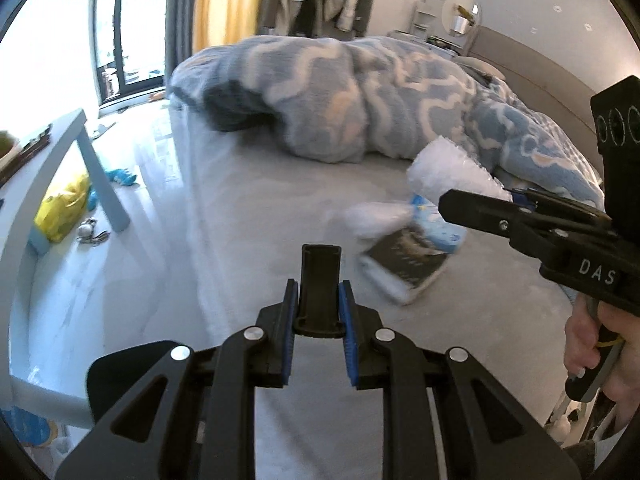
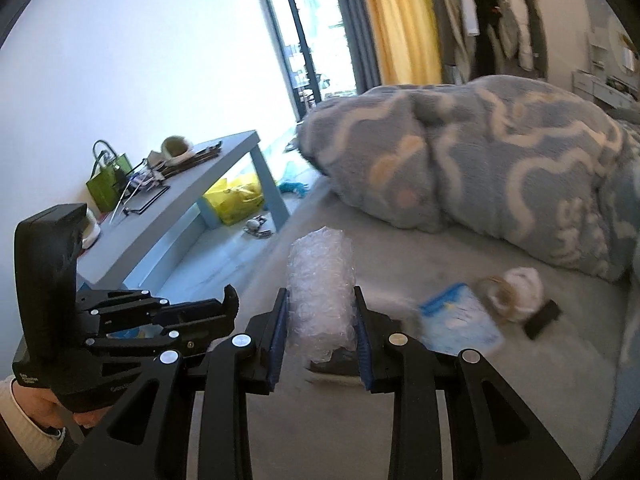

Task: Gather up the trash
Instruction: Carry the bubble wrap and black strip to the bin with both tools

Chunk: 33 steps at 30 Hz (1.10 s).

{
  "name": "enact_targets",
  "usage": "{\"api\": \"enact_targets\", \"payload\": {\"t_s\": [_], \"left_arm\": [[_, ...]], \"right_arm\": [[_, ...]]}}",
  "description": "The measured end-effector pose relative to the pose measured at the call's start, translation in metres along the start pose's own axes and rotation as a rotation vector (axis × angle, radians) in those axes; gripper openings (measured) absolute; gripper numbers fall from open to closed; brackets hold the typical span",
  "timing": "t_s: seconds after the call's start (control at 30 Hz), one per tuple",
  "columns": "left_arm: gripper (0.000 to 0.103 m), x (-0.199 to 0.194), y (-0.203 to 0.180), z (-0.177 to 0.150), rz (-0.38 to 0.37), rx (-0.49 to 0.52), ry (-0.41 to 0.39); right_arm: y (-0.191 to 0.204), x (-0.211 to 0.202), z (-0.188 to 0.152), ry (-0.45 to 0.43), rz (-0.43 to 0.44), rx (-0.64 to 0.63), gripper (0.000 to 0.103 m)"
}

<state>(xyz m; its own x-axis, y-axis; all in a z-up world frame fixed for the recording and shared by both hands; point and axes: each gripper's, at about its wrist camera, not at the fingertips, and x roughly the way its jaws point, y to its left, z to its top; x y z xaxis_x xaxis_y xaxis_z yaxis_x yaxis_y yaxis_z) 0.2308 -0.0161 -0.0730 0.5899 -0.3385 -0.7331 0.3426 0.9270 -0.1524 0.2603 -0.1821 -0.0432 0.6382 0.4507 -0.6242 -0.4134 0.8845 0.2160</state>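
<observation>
My right gripper (image 2: 320, 332) is shut on a roll of bubble wrap (image 2: 322, 288) and holds it above the grey bed; the roll (image 1: 452, 172) and the right gripper (image 1: 476, 204) also show in the left wrist view. My left gripper (image 1: 319, 308) is shut on a black clip-like piece (image 1: 320, 280), low over the bed's near side; it also shows in the right wrist view (image 2: 224, 308). On the bed lie a blue-and-white packet (image 2: 460, 320), a crumpled white wad (image 2: 516, 288), a small black item (image 2: 542, 318) and a dark book (image 1: 408, 264).
A bunched blue patterned blanket (image 1: 360, 92) covers the far half of the bed (image 1: 280, 200). A blue low table (image 2: 192, 196) with clutter stands left of the bed, a yellow bag (image 2: 236, 196) under it and a green bag (image 2: 108, 184) on it. Window and curtains behind.
</observation>
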Motion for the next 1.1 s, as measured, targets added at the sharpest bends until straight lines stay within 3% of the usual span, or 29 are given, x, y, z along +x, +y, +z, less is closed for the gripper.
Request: {"api": "enact_targets", "payload": {"t_s": [0.23, 0.5, 0.83, 1.1], "left_arm": [[0.022, -0.017, 0.044, -0.007, 0.040, -0.034, 0.002], [0.022, -0.020, 0.095, -0.027, 0.095, -0.056, 0.072], [0.022, -0.004, 0.164, -0.066, 0.176, -0.167, 0.257], [0.022, 0.006, 0.202, -0.097, 0.152, -0.239, 0.371]], "right_arm": [[0.039, 0.028, 0.009, 0.032, 0.032, -0.041, 0.030], [0.077, 0.061, 0.010, 0.094, 0.057, -0.082, 0.030], [0.120, 0.089, 0.012, 0.139, 0.105, -0.108, 0.030], [0.153, 0.117, 0.013, 0.197, 0.136, -0.124, 0.030]]}}
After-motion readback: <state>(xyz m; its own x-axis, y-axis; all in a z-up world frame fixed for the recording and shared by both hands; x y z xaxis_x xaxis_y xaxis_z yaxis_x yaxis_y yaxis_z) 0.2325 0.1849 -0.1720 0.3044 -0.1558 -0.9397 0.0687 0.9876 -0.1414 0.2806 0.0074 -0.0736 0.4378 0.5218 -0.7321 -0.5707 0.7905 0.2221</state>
